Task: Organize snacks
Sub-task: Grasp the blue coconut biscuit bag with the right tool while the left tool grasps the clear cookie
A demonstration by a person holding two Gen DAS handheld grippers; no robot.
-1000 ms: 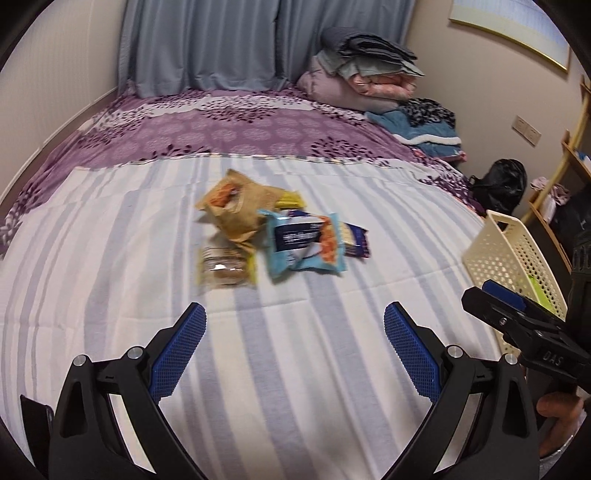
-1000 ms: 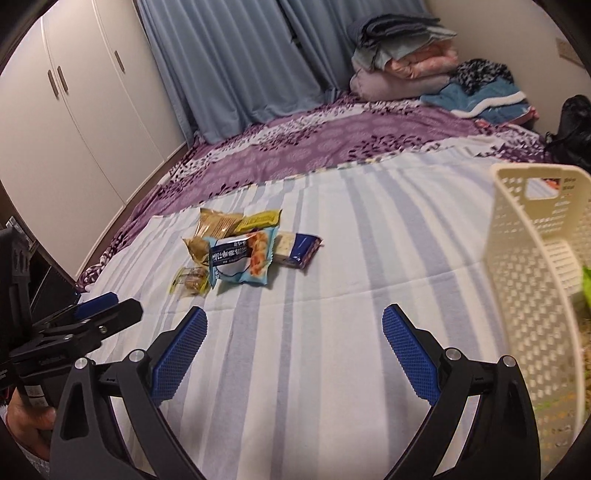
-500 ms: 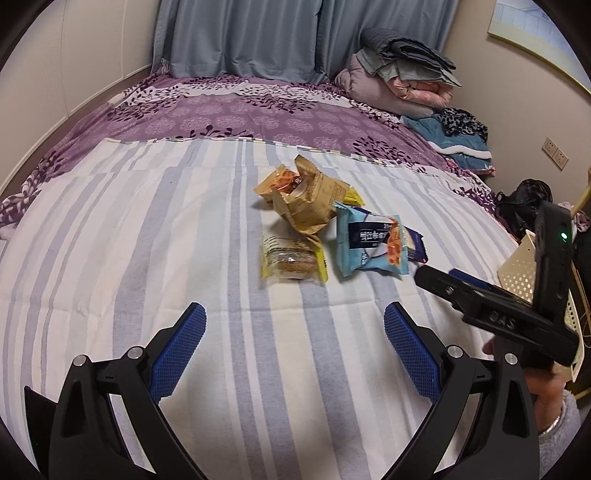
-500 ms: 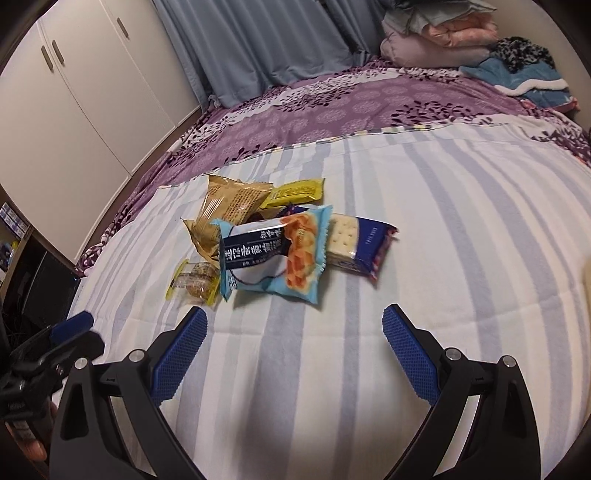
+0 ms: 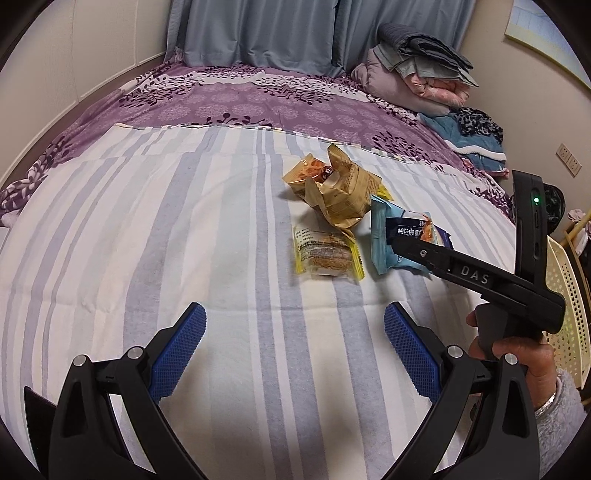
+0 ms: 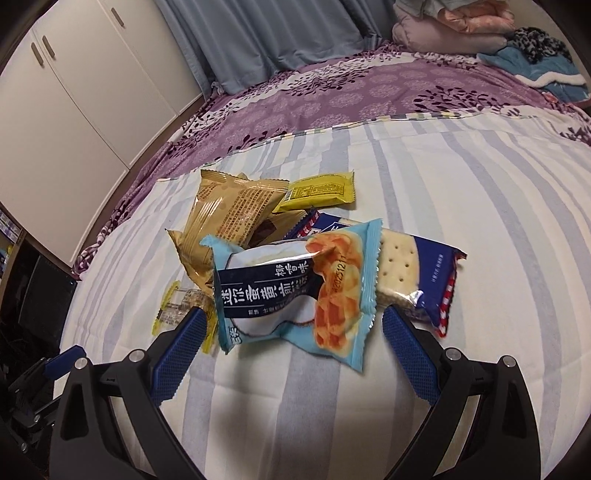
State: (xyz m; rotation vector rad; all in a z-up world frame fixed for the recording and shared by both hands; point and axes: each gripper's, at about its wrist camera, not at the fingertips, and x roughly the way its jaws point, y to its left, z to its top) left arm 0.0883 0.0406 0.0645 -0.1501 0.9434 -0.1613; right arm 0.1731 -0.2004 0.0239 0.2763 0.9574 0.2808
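Note:
A small pile of snack packets lies on the striped bedsheet. The light-blue packet (image 6: 299, 288) lies nearest my right gripper (image 6: 291, 343), which is open with the packet's near edge between its blue fingertips. Beside it lie a dark-blue cracker pack (image 6: 417, 277), tan packets (image 6: 229, 218), a yellow packet (image 6: 317, 192) and a clear yellow-edged packet (image 6: 181, 306). My left gripper (image 5: 295, 350) is open and empty, well short of the clear packet (image 5: 325, 254), the tan packets (image 5: 340, 192) and the light-blue packet (image 5: 384, 236). The right gripper also shows in the left wrist view (image 5: 399, 245).
A cream perforated basket (image 5: 561, 295) stands at the right edge of the bed. Folded blankets (image 5: 417, 74) and clothes (image 5: 476, 136) are piled at the far right. White wardrobe doors (image 6: 74, 92) stand to the left, curtains (image 5: 258, 33) behind.
My right gripper has moved forward to the light-blue packet, which now fills its view. My left gripper has shifted left and nearer; the pile now sits right of its centre.

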